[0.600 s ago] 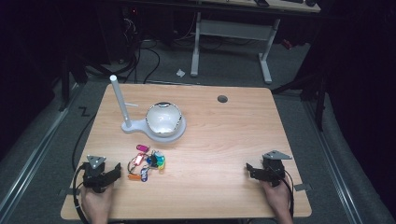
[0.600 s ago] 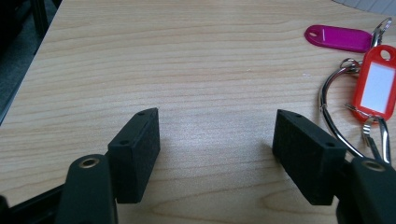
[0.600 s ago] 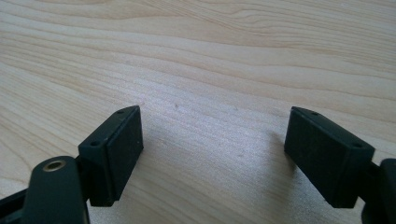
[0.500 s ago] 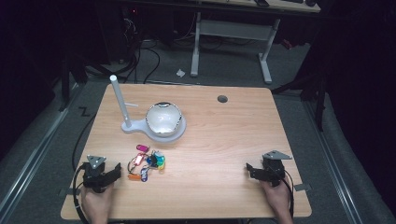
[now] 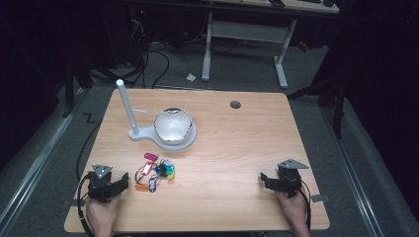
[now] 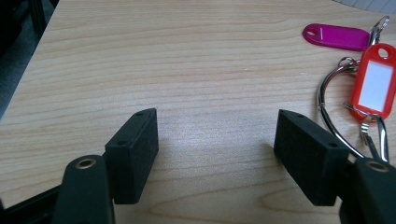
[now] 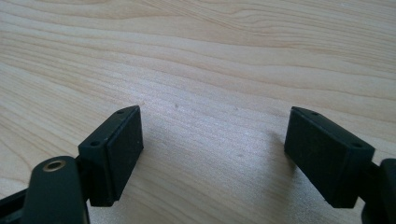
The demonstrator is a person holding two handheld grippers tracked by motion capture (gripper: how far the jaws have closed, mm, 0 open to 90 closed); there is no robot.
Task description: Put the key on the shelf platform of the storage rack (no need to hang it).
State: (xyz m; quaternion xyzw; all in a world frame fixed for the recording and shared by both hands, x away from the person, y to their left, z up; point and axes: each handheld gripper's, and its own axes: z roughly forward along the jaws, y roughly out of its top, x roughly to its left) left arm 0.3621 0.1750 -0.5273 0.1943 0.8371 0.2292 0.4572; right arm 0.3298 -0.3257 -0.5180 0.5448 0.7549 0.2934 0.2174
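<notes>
Nothing has shifted since the earlier frames: both of your hands rest at the near edge of the table [image 5: 237, 148] exactly as they did, and the bunch of key tags [image 5: 157, 174] lies where it was.

Your left gripper [image 6: 215, 140] stands wide and released, with bare wood between its fingers [image 6: 135, 154]. Your right gripper [image 7: 215, 149] is likewise released and grasps nothing, well apart from the keys.

To take the bunch cleanly, I would swing the left gripper toward its right finger's side first, then lower it so one finger lands on each side of a tag or the metal ring [image 6: 327, 102], not on top of the heap. Close slowly; thin tags probably slide on smooth wood.

Right now the red tag [image 6: 373, 84] and ring lie just beyond and outside the right finger, and the purple tag [image 6: 336, 36] farther ahead. The white bowl [image 5: 173, 126] on its stand [image 5: 126, 106] sits well beyond the bunch.
</notes>
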